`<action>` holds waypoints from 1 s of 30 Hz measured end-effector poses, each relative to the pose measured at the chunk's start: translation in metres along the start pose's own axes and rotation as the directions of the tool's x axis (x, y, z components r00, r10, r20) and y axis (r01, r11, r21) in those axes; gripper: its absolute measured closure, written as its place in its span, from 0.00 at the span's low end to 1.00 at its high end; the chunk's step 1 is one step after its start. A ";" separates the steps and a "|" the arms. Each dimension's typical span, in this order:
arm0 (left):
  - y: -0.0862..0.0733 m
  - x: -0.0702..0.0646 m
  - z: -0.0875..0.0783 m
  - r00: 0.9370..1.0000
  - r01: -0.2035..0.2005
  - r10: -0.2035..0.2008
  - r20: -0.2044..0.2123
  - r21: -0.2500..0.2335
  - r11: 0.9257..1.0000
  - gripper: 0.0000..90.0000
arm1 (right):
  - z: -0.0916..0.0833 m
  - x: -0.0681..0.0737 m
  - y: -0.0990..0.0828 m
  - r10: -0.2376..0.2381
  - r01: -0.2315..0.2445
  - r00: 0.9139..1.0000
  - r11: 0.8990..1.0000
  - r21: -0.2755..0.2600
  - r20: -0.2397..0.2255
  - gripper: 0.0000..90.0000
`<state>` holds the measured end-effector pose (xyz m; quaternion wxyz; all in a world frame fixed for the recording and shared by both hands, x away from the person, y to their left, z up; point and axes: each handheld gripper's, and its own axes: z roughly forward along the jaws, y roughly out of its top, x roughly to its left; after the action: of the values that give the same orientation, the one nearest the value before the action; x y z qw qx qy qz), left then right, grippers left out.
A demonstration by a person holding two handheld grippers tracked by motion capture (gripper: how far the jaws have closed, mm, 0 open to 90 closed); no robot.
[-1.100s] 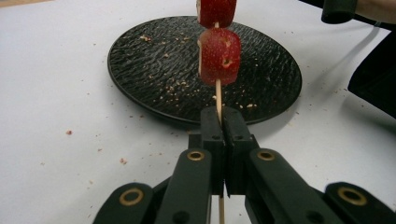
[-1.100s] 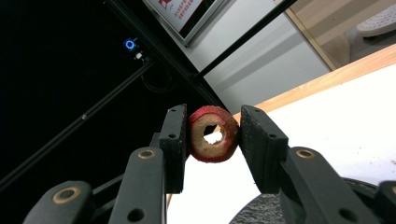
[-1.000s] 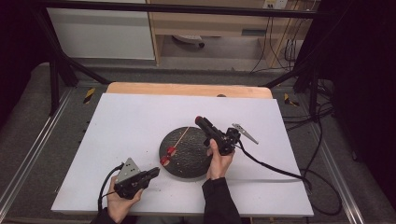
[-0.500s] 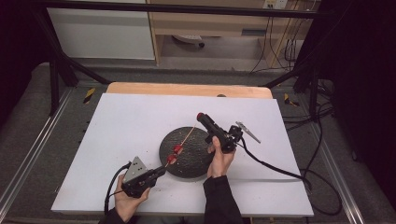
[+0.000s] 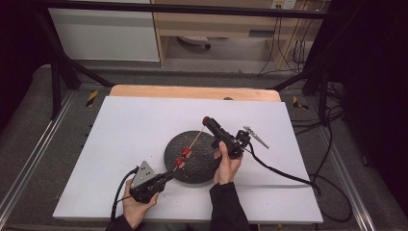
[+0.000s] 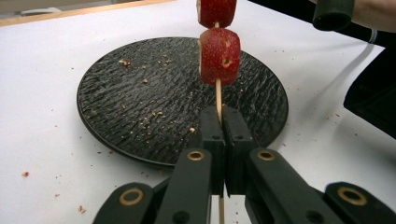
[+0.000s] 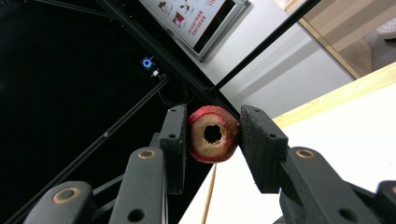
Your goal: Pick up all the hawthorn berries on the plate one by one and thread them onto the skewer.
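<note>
Now skewer [image 6: 218,95] between fruit slice [image 7: 213,134] and plate [image 6: 121,116]

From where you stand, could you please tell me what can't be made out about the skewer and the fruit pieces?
- Skewer, left gripper view: its far tip and the top fruit piece are cut off by the upper edge.
- Cored fruit ring, right gripper view: whether the stick below reaches its hole is hidden behind the ring.
- High view: the two red pieces are too small to identify.
- Poster, right gripper view: too blurred to read.
</note>
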<state>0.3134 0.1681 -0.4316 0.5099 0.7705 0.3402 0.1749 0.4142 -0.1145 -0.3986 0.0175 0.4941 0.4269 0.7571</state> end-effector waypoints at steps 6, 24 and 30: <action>0.000 -0.002 0.002 1.000 0.001 -0.001 -0.004 -0.007 1.000 0.98 | 0.000 0.000 -0.001 0.005 -0.005 1.000 1.000 0.003 -0.007 0.70; 0.010 -0.011 0.017 0.998 0.058 -0.059 -0.018 -0.055 0.997 0.98 | -0.001 -0.001 -0.011 0.029 -0.028 0.999 0.999 0.021 -0.014 0.70; 0.017 -0.011 0.023 0.997 0.070 -0.071 -0.013 -0.053 0.996 0.98 | -0.001 -0.002 -0.014 0.026 -0.025 1.000 0.999 0.032 -0.012 0.70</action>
<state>0.3259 0.1412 -0.4247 0.5332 0.7432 0.3661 0.1714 0.4085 -0.1072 -0.4096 -0.0029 0.4951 0.4328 0.7534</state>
